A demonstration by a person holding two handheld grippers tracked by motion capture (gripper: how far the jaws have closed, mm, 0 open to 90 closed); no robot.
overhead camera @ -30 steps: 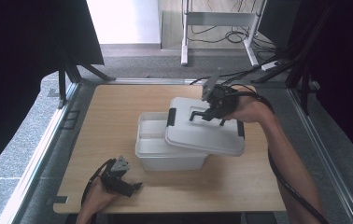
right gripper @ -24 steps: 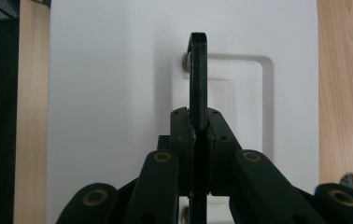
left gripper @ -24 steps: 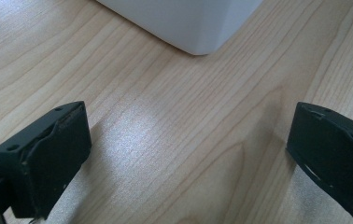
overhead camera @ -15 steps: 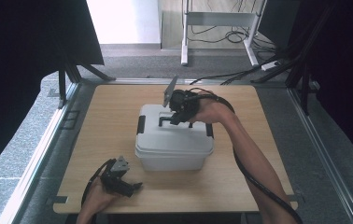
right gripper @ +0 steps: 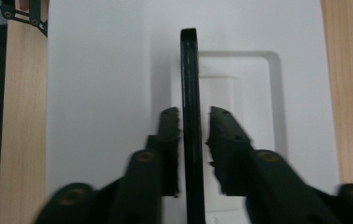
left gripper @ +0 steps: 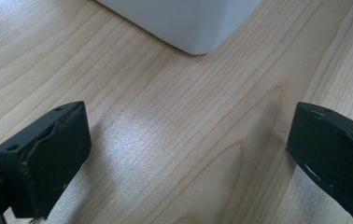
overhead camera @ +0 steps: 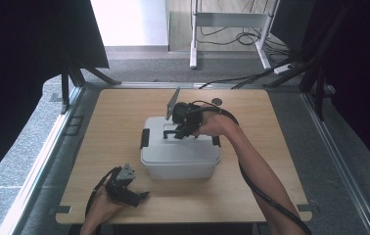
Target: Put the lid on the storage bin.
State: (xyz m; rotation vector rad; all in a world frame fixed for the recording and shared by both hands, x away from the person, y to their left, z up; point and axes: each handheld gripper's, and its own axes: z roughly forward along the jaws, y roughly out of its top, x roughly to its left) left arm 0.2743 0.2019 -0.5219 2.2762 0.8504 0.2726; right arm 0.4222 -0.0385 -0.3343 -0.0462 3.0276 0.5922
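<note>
White lidded storage box (overhead camera: 179, 155) sat near the middle of the wooden table (overhead camera: 124, 112), lid (overhead camera: 180, 142) seated flat on the base with its edges lined up all round. Black side latches showed on the left and right ends of the lid in the high view.

Right gripper (overhead camera: 174, 132) was over the lid top, pointing down at the black carry handle (overhead camera: 171, 128), with the right hand (overhead camera: 212, 125) behind it and the forearm running off toward the bottom right. In the right gripper view the handle (right gripper: 191, 121) stood upright on edge between the two black jaws, above the recessed rectangle in the lid (right gripper: 95, 93). The left jaw was against the handle or very nearly so; a thin gap showed between the handle and the right jaw. Jaws had just been opening, handle between them, so the grip read as let go rather than clamped. Grey plate on the gripper body stood up, tilted, just behind the box's far edge in the high view.

Left gripper (overhead camera: 131, 193) lay near the front left edge of the table, well clear of the box, held in the left hand (overhead camera: 105, 208). Its jaws were spread wide with nothing between them. In the left gripper view just bare wood grain lay between the jaws, with the box's lower white corner (left gripper: 198, 28) at the top of frame.

Cables lay on the floor beyond the table's far edge.
</note>
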